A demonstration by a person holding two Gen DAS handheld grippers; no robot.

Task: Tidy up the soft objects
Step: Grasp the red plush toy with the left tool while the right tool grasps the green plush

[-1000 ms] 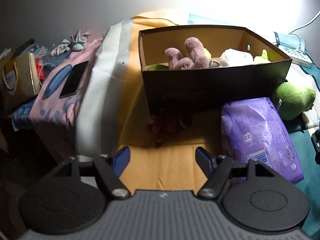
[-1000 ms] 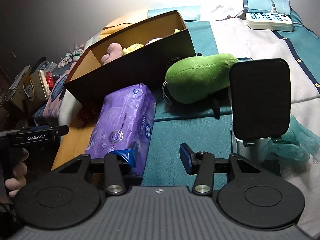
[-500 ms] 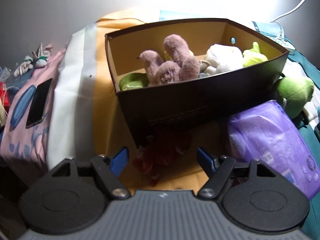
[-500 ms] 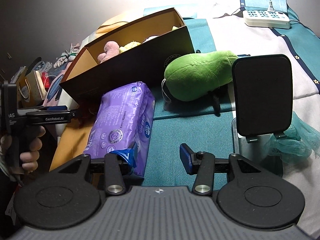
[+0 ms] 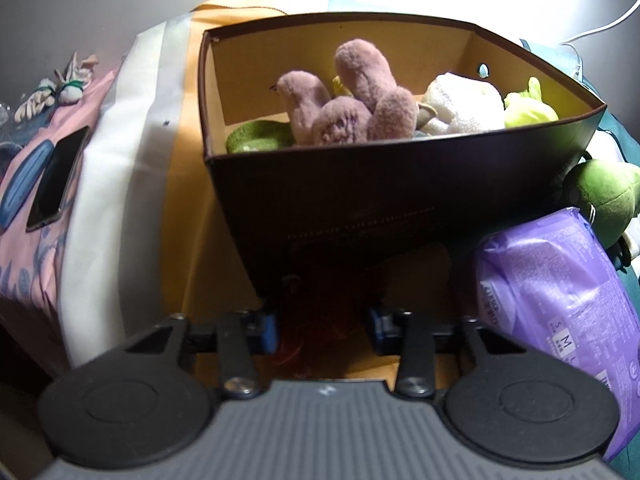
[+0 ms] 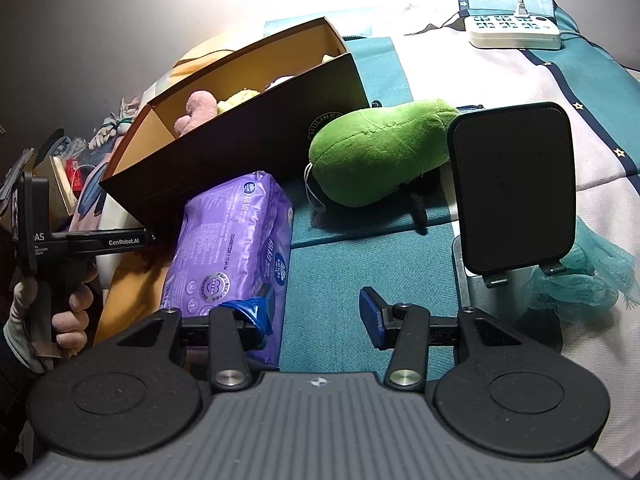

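Closing on a dark red soft toy (image 5: 316, 332) lying on the bed's yellow sheet (image 5: 180, 240), tight against the foot of the dark cardboard box (image 5: 380, 200): left gripper (image 5: 322, 330), jaws still narrowing with the toy between the blue pads, firm contact not yet clear in the shadow. Already packed inside the box: mauve plush (image 5: 348, 100), white plush (image 5: 460, 108) and yellow-green pieces. Just to the right, touching the box, a purple pack of pads (image 5: 560, 300); beyond it, a green plush (image 6: 380, 156) resting against the box's end. Parked over the teal blanket (image 6: 360, 272), right gripper (image 6: 316, 312), jaws partly apart and holding nothing, its left finger beside the purple pack. Further off, a black stand-mounted pad (image 6: 512, 184) and a white power strip (image 6: 514, 30). Likely trouble from here: pads catching only loose fluff in the gloom under the box, toy slipping free on the lift; or a finger snagging the sheet or nudging the box wall, shifting the box and its load.
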